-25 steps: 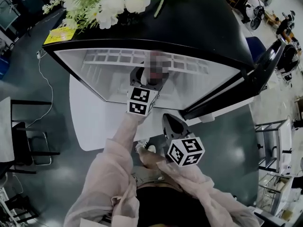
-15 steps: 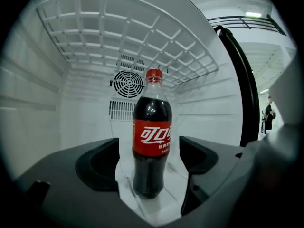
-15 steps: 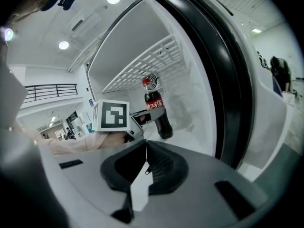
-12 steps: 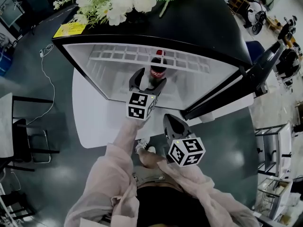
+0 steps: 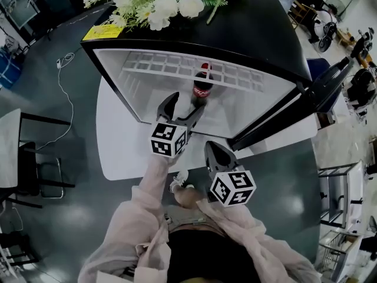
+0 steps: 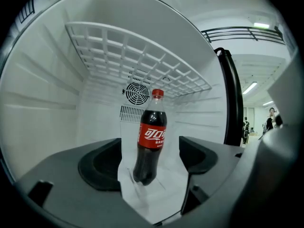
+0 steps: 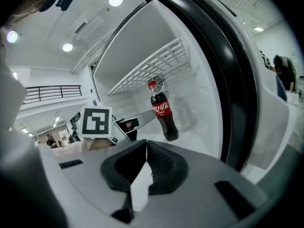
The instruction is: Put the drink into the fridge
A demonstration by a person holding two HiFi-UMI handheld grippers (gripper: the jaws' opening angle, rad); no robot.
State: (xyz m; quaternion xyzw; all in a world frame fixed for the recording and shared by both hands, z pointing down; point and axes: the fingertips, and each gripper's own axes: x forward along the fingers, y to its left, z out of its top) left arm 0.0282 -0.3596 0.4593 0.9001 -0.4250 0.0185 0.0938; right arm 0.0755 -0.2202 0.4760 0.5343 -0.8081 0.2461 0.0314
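A cola bottle with a red cap and red label stands upright on the white floor of the open fridge, under a white wire shelf. In the left gripper view the bottle stands free, just beyond the jaws. My left gripper is open, drawn back from the bottle and empty. My right gripper is shut and empty, outside the fridge to the right. From the right gripper view the bottle and the left gripper's marker cube both show.
The fridge door hangs open at the right. White flowers lie on the black fridge top. A dark chair stands at the left, and metal racks at the right. A fan grille sits in the fridge's back wall.
The left gripper has let go of the bottle and pulled back toward me, jaws now open. The bottle stays standing inside the fridge. The right gripper has hardly moved.
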